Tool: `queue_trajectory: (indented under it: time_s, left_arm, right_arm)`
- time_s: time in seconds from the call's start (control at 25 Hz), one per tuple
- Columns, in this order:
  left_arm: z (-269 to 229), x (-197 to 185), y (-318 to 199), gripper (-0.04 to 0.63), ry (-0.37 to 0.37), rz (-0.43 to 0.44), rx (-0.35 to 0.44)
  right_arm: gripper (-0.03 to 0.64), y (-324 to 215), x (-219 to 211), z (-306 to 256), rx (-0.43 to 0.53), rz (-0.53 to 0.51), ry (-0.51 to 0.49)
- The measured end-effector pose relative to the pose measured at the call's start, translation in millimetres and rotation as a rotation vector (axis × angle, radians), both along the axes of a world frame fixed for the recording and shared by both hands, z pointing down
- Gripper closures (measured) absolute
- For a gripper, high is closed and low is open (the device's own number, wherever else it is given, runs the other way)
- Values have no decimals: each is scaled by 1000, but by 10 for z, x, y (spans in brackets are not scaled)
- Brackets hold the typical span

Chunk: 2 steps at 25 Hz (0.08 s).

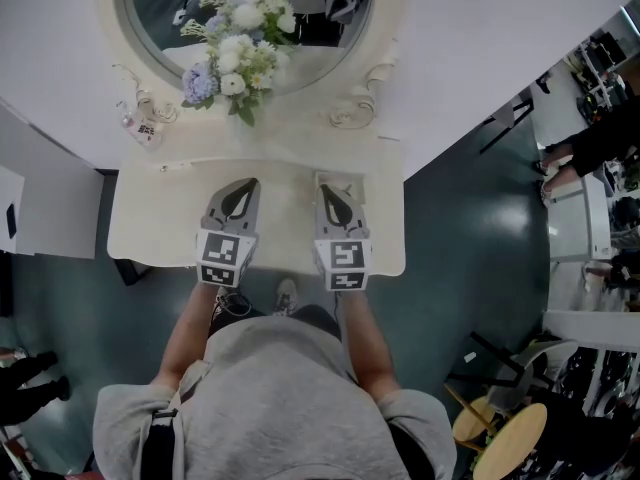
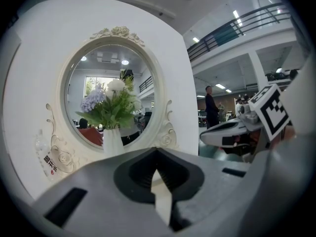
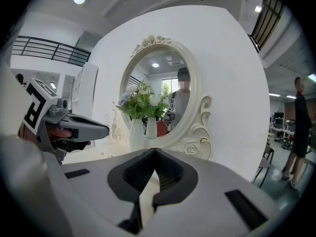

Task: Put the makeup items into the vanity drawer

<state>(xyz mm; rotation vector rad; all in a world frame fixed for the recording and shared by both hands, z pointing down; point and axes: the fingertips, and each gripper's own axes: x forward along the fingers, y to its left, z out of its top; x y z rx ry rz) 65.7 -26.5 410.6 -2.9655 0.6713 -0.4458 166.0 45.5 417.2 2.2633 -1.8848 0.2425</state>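
Note:
My two grippers hover side by side over the cream vanity top (image 1: 150,218), pointing at the oval mirror (image 1: 320,63). The left gripper (image 1: 243,186) is shut with nothing between its fingers, and its tips meet in the left gripper view (image 2: 157,154). The right gripper (image 1: 326,184) is also shut and empty, seen closed in the right gripper view (image 3: 154,154). A small clear bottle with a label (image 1: 143,126) stands at the back left of the top, also visible as the bottle (image 2: 47,159). No drawer shows in any view.
A white vase of flowers (image 1: 240,58) stands in front of the mirror, between the grippers and the glass. The person's knees and a shoe (image 1: 287,293) are below the vanity's front edge. White walls flank the vanity; a wooden stool (image 1: 510,438) stands at the lower right.

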Motion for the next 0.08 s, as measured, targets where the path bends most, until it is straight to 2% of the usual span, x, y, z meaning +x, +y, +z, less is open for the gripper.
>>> queue_trajectory:
  time_s: [0.08]
  left_arm:
    - [5,3,6,594,-1,2,-1]
  right_arm:
    - [603,3,-2,7,-3,1,2]
